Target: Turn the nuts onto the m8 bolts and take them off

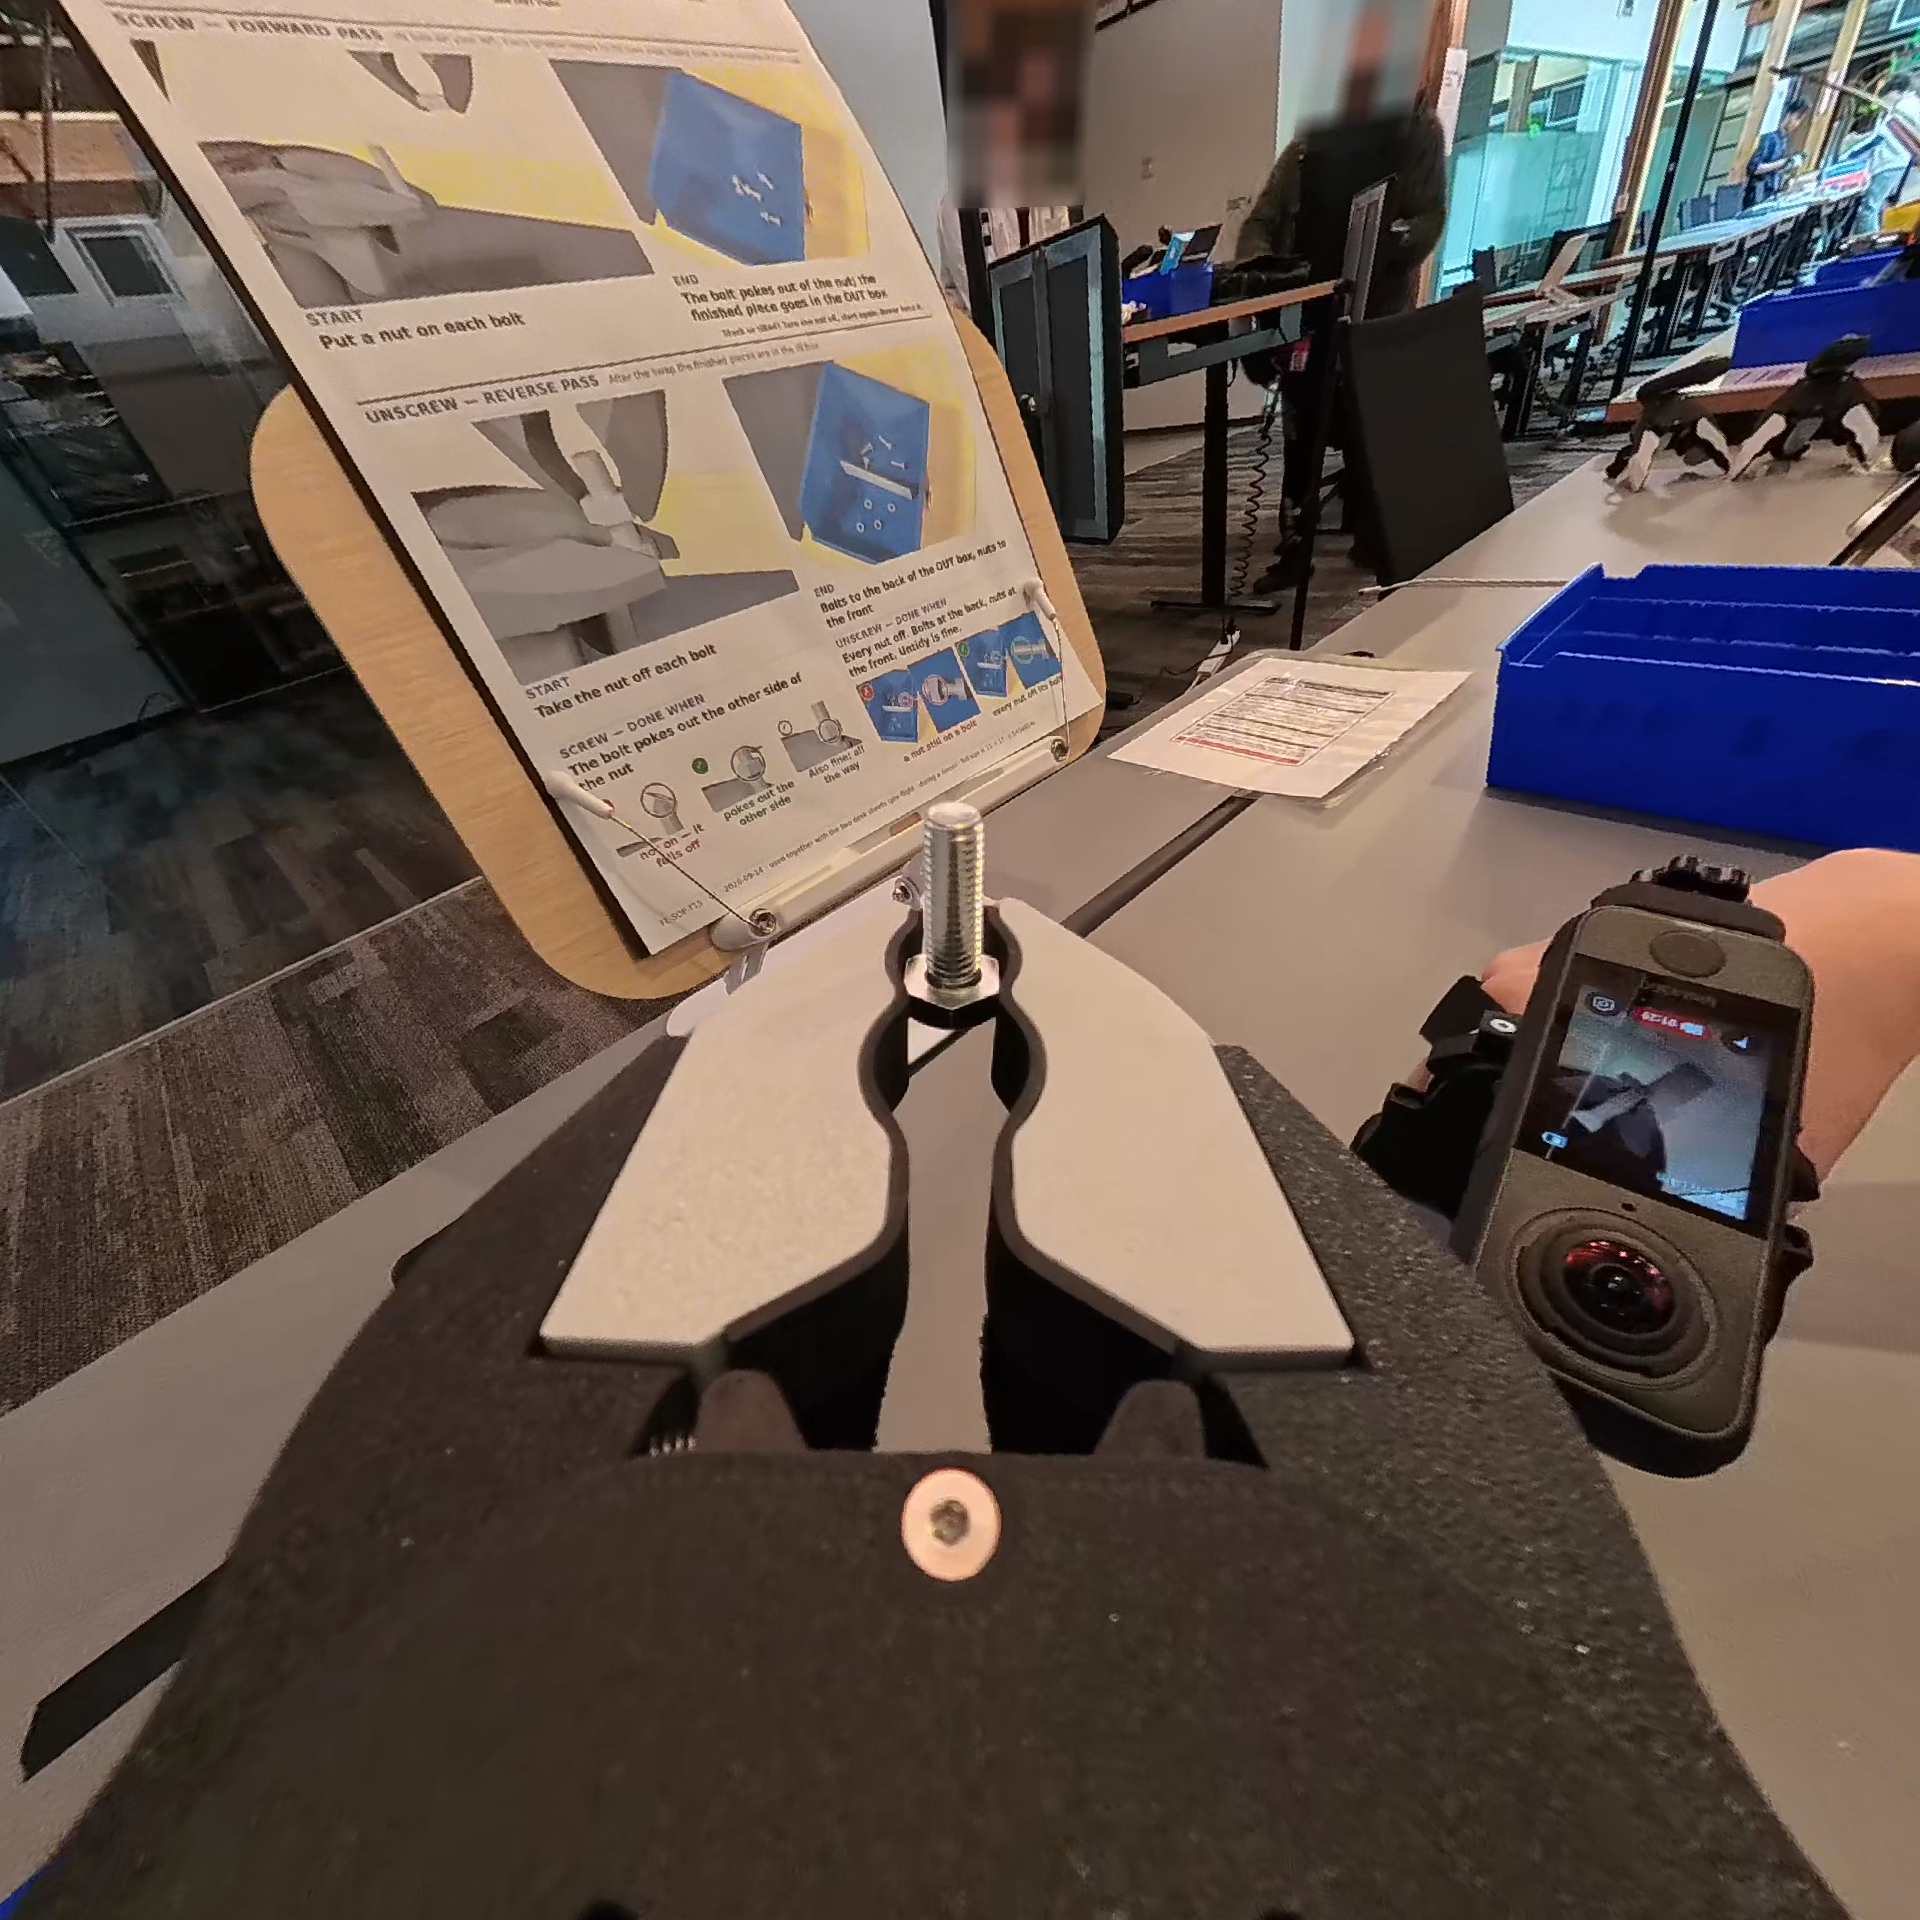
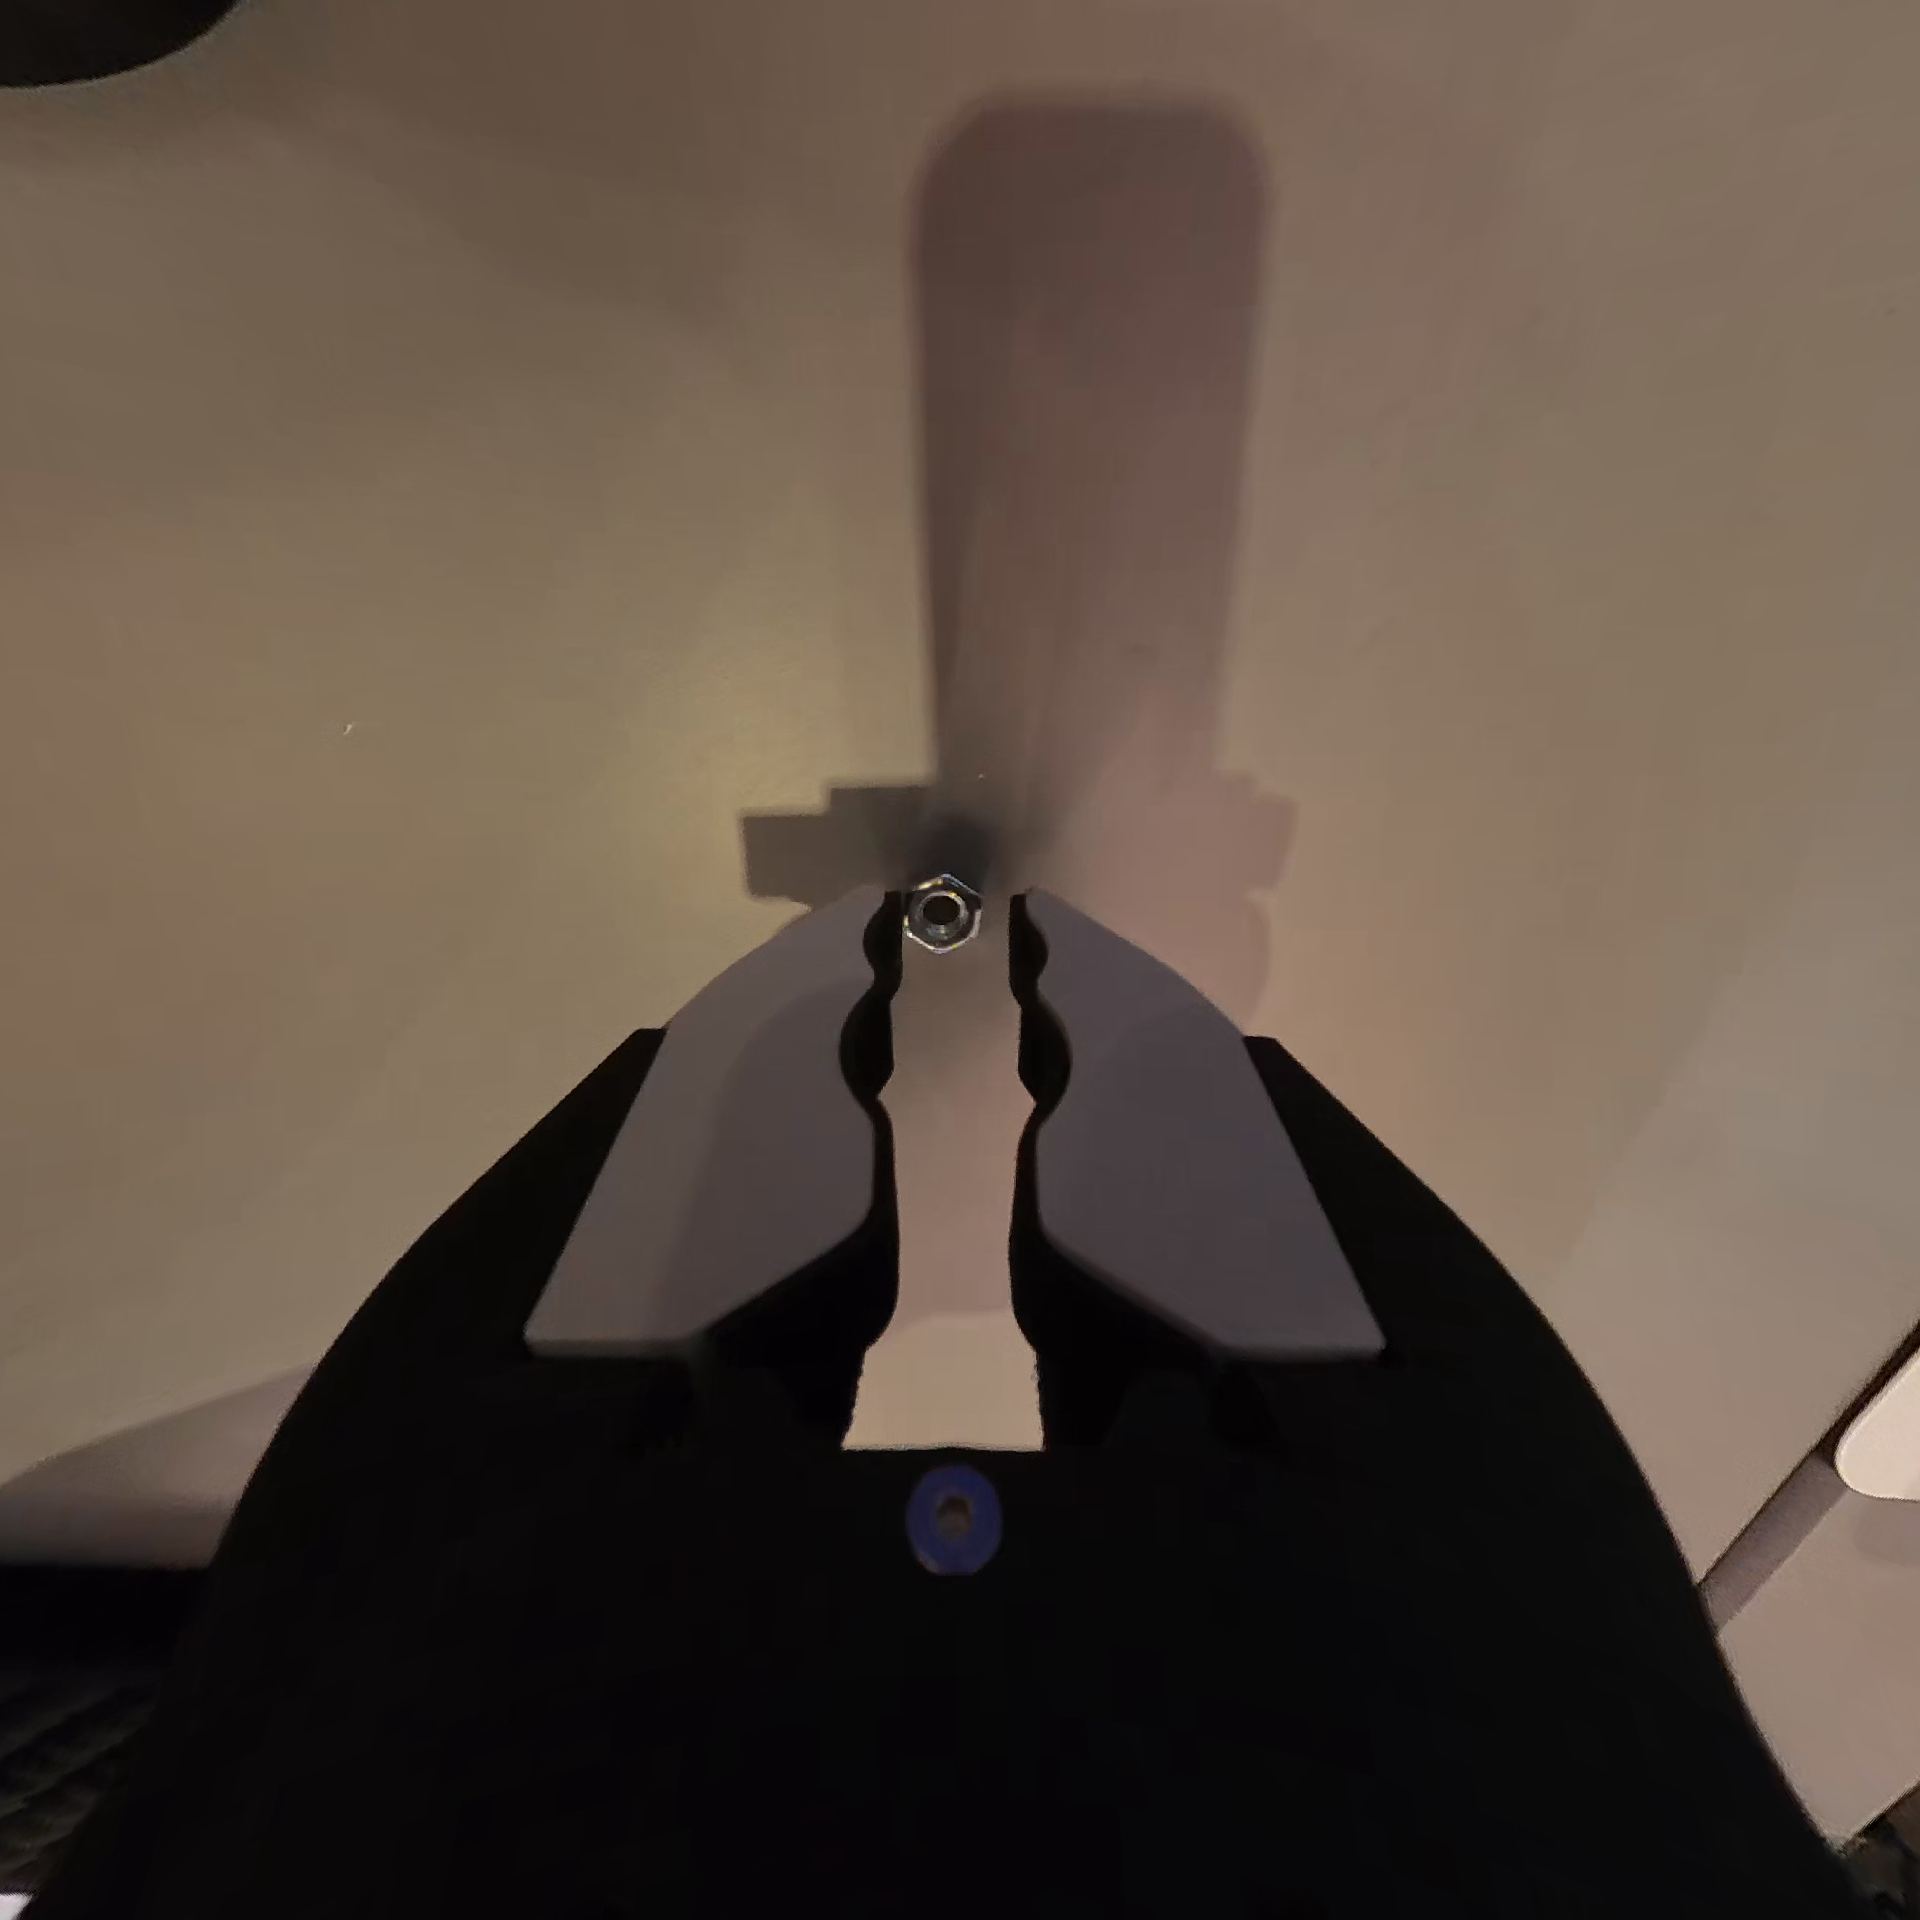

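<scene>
In the left wrist view my left gripper (image 1: 948, 961) is shut on a silver M8 bolt (image 1: 953, 894). The bolt stands upright with its threaded shank above the fingertips. A hex part (image 1: 948, 987) sits at its base between the jaws; I cannot tell whether it is the bolt's head or a nut. In the right wrist view my right gripper (image 2: 951, 920) points down at the table and is open. A silver nut (image 2: 941, 916) lies flat on the table between its fingertips, nearer the left finger. The right gripper's camera body (image 1: 1642, 1174) and the hand holding it show to the right of the bolt.
A tilted instruction board (image 1: 623, 468) stands just behind the bolt. A blue bin (image 1: 1704, 727) sits at the far right on the grey table (image 1: 1351, 935), with a laminated sheet (image 1: 1288, 727) beside it. A person (image 1: 1340, 260) stands by desks far behind. Some 25 centimeters of space lies between my two pairs of fingers.
</scene>
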The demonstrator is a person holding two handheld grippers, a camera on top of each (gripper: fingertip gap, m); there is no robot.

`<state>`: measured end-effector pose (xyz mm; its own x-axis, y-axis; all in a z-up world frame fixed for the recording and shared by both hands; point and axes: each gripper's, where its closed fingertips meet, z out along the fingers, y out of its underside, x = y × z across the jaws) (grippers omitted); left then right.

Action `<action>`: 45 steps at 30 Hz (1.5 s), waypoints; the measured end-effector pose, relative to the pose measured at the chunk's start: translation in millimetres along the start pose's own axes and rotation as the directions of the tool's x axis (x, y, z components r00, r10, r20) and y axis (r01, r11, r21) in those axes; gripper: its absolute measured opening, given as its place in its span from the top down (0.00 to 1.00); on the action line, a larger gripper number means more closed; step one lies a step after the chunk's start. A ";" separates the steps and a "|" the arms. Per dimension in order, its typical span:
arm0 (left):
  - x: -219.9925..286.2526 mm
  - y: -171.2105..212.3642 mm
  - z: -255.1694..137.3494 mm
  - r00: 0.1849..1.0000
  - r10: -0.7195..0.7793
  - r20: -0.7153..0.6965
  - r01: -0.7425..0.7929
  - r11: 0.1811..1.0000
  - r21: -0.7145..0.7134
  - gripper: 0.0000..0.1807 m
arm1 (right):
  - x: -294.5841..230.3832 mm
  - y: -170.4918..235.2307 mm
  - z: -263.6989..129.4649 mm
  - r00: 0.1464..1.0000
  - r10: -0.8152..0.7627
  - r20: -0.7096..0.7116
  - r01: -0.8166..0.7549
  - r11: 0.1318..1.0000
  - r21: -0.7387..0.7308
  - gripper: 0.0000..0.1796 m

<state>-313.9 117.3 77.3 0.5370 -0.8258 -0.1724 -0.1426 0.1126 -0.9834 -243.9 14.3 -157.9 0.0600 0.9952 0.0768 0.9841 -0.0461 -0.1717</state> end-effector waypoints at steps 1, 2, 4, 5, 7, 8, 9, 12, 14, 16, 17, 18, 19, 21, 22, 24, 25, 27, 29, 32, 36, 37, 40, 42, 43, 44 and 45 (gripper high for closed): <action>-0.1 -0.2 -0.4 1.000 -0.001 -0.001 0.001 1.000 0.001 0.94 | 0.0 0.2 1.0 1.000 0.001 0.002 -0.001 1.000 -0.002 0.90; -0.5 -0.4 -0.7 1.000 -0.001 0.000 0.001 1.000 0.001 0.94 | -0.1 0.6 2.0 1.000 0.001 0.003 -0.001 1.000 -0.006 0.90; -1.2 -0.6 -1.3 1.000 -0.003 0.001 0.003 1.000 0.003 0.94 | -0.4 2.2 3.9 1.000 -0.003 0.003 0.003 1.000 -0.018 0.90; -1.2 -1.0 -1.5 1.000 -0.005 -0.001 0.005 1.000 0.006 0.94 | -1.1 1.6 3.9 1.000 -0.003 0.006 0.003 1.000 -0.013 0.91; -1.0 -1.7 -1.8 1.000 -0.011 -0.005 0.011 1.000 0.011 0.94 | -1.1 2.1 4.1 1.000 -0.003 0.006 0.003 1.000 -0.015 0.91; -0.6 -1.9 -1.8 1.000 -0.013 -0.008 0.013 1.000 0.012 0.94 | -1.7 1.9 4.3 1.000 -0.002 0.010 0.002 1.000 -0.013 0.92; -0.2 -1.9 -1.7 1.000 -0.013 -0.010 0.013 1.000 0.012 0.94 | -1.9 2.0 4.3 1.000 -0.002 0.012 0.002 1.000 -0.013 0.92; 1.3 -1.7 -0.8 1.000 -0.012 -0.016 0.012 1.000 0.009 0.94 | -2.0 2.1 4.5 1.000 0.004 0.020 -0.003 1.000 -0.012 0.92; 2.4 -1.4 -0.1 1.000 -0.010 -0.018 0.010 1.000 0.007 0.94 | -2.0 2.1 4.6 1.000 0.002 0.024 -0.002 1.000 -0.009 0.92; 3.5 -0.7 0.8 1.000 -0.008 -0.021 0.008 1.000 0.003 0.94 | -2.1 2.3 4.8 0.999 0.008 0.031 -0.007 1.000 -0.003 0.92; 4.2 -0.2 1.5 1.000 -0.008 -0.024 0.008 1.000 0.001 0.94 | -2.2 2.2 4.8 0.999 0.008 0.034 -0.008 1.000 0.004 0.92; 5.0 0.5 2.3 1.000 -0.008 -0.028 0.008 1.000 -0.003 0.94 | -2.2 2.1 4.8 0.999 0.005 0.033 -0.005 1.000 0.013 0.92; 5.9 1.8 3.3 0.999 -0.006 -0.031 0.006 1.000 -0.008 0.94 | -2.1 2.1 4.7 1.000 0.001 0.029 -0.002 1.000 0.026 0.92; 8.2 5.0 6.1 0.999 -0.004 -0.042 0.003 1.000 -0.021 0.94 | -2.2 3.9 2.1 1.000 -0.006 0.015 0.005 0.999 0.052 0.93; 9.9 6.8 7.8 0.999 -0.003 -0.049 0.002 1.000 -0.027 0.94 | -2.9 4.6 -1.7 1.000 -0.011 0.009 0.011 0.997 0.075 0.93; 14.1 10.4 12.0 0.998 -0.002 -0.065 -0.001 0.999 -0.040 0.94 | -3.8 7.1 -14.9 1.000 -0.010 -0.002 0.010 0.991 0.131 0.93; 16.8 12.2 14.6 0.997 -0.001 -0.075 -0.003 0.999 -0.046 0.94 | -4.4 8.9 -24.3 1.000 -0.014 -0.008 0.016 0.986 0.164 0.92; 24.0 16.0 21.0 0.995 0.001 -0.098 -0.007 0.998 -0.058 0.94 | -7.2 13.9 -47.9 0.998 -0.050 -0.026 0.055 0.972 0.228 0.92; 34.0 20.2 28.8 0.992 0.004 -0.128 -0.013 0.997 -0.070 0.94 | -7.0 22.2 -75.8 0.995 -0.070 -0.064 0.085 0.961 0.265 0.92; 56.0 23.3 42.3 0.981 -0.003 -0.195 -0.011 0.998 -0.069 0.94 | -6.5 34.6 -121.7 0.990 -0.081 -0.116 0.112 0.951 0.287 0.92; 96.7 23.6 60.0 0.948 -0.020 -0.316 0.004 0.999 -0.052 0.94 | -3.9 48.8 -183.3 0.984 -0.084 -0.154 0.123 0.958 0.259 0.92; 108.4 23.3 63.2 0.935 -0.028 -0.354 0.012 0.999 -0.047 0.94 | -2.3 49.7 -198.5 0.985 -0.079 -0.156 0.118 0.960 0.255 0.92; 138.8 22.6 69.8 0.890 -0.063 -0.451 0.046 0.998 -0.050 0.94 | 1.5 44.1 -238.2 0.987 -0.068 -0.143 0.105 0.957 0.271 0.92; 155.4 21.1 71.2 0.858 -0.093 -0.505 0.072 0.995 -0.062 0.94 | 1.7 37.9 -253.9 0.989 -0.077 -0.125 0.108 0.958 0.264 0.92; 162.7 19.1 71.0 0.842 -0.109 -0.529 0.088 0.994 -0.065 0.94 | 2.6 35.1 -258.3 0.988 -0.087 -0.126 0.116 0.961 0.249 0.92; 169.6 16.3 70.3 0.824 -0.125 -0.553 0.106 0.992 -0.067 0.94 | 2.3 32.5 -260.3 0.988 -0.100 -0.119 0.125 0.965 0.232 0.92; 175.8 13.2 69.2 0.806 -0.142 -0.574 0.124 0.990 -0.070 0.94 | 1.5 30.2 -260.6 0.988 -0.111 -0.110 0.133 0.968 0.211 0.92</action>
<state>-163.9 11.9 30.1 -0.0244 -0.9992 0.0332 -0.1327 -0.0297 -0.9907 -170.5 -8.0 93.0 -0.0319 0.9787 0.2028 0.9257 0.1055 -0.3634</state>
